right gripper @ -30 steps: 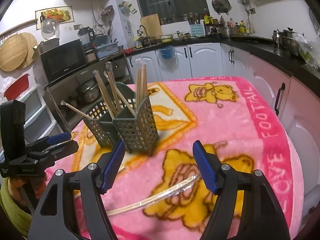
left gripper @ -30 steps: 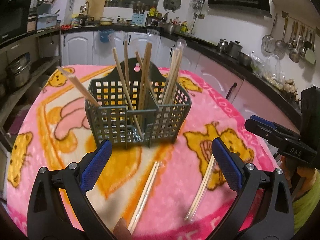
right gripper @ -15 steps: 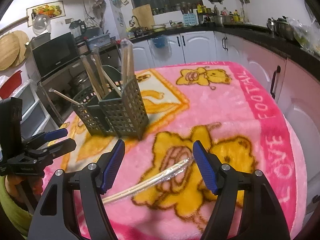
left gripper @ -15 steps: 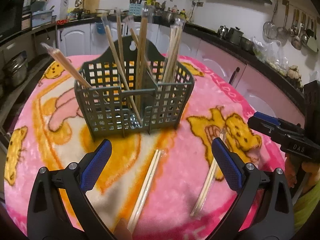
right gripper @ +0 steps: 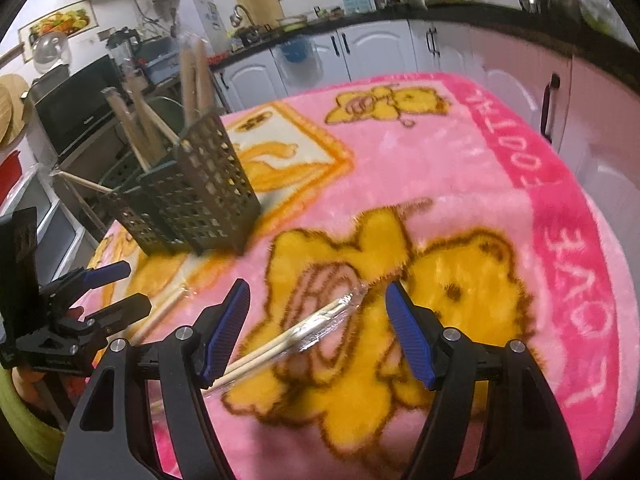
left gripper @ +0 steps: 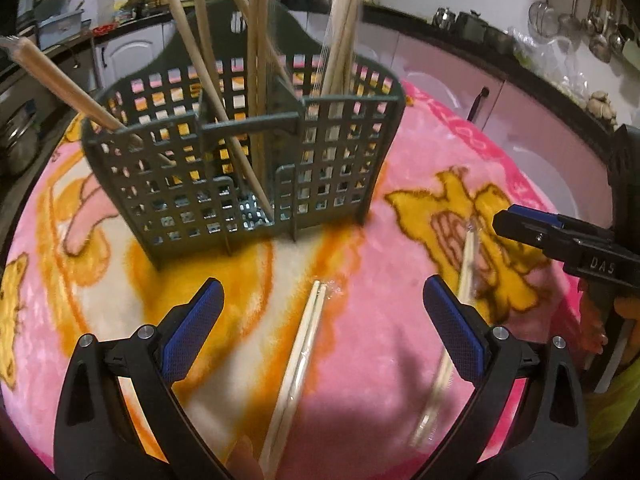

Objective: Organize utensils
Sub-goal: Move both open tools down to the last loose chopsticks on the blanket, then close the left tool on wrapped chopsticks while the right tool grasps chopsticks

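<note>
A dark green lattice utensil basket (left gripper: 240, 172) stands on the pink blanket and holds several wrapped wooden chopsticks; it also shows in the right wrist view (right gripper: 192, 196). Two wrapped chopstick pairs lie flat on the blanket. One pair (left gripper: 304, 364) lies between the fingers of my open left gripper (left gripper: 320, 328). The other pair (right gripper: 296, 340) lies between the fingers of my open right gripper (right gripper: 318, 320), and shows in the left wrist view (left gripper: 466, 264). Both grippers hover low over the blanket and hold nothing.
The pink bear-print blanket (right gripper: 460, 184) covers a round table. White and pink kitchen cabinets (right gripper: 376, 52) and a dark counter with pots run behind. A microwave (right gripper: 76, 108) stands at the left. The left gripper shows in the right wrist view (right gripper: 100, 292).
Both grippers have moved forward and down towards the table. The basket looms larger in the left view. Each lying chopstick pair now sits between a gripper's fingers.
</note>
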Available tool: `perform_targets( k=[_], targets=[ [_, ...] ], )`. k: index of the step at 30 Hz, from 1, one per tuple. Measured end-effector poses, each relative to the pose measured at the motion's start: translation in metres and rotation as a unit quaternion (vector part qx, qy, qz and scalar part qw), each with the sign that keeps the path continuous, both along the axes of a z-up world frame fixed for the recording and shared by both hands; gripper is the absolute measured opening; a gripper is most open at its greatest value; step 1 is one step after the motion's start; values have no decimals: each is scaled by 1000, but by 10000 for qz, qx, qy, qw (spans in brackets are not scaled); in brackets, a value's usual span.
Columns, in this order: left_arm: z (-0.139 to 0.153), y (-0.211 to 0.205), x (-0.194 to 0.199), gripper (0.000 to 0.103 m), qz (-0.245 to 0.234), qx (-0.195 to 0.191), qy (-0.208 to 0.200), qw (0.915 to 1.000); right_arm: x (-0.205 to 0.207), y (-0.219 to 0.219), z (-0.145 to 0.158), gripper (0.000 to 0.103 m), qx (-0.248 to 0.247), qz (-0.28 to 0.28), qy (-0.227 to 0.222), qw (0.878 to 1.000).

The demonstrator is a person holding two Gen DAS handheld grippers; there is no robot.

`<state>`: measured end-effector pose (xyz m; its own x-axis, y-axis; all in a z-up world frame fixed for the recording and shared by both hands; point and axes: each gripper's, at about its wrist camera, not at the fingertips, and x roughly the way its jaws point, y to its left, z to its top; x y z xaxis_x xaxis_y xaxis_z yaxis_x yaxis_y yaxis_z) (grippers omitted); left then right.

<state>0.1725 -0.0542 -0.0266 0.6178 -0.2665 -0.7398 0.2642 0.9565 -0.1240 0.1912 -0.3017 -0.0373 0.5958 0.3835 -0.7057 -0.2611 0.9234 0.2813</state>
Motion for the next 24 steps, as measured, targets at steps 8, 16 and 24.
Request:
perform_targets(
  k=[8, 16, 24],
  targets=[
    [-20, -8, 16, 64, -130, 122, 264, 9995, 19, 4, -25, 59, -93, -44, 380, 9992],
    [-30, -18, 22, 37, -187, 243, 331, 9990, 19, 8, -29, 34, -325, -134, 290, 9990],
    [-32, -22, 25, 10, -206, 484, 249, 9983, 20, 8, -27, 5, -181, -87, 192, 9996]
  ],
)
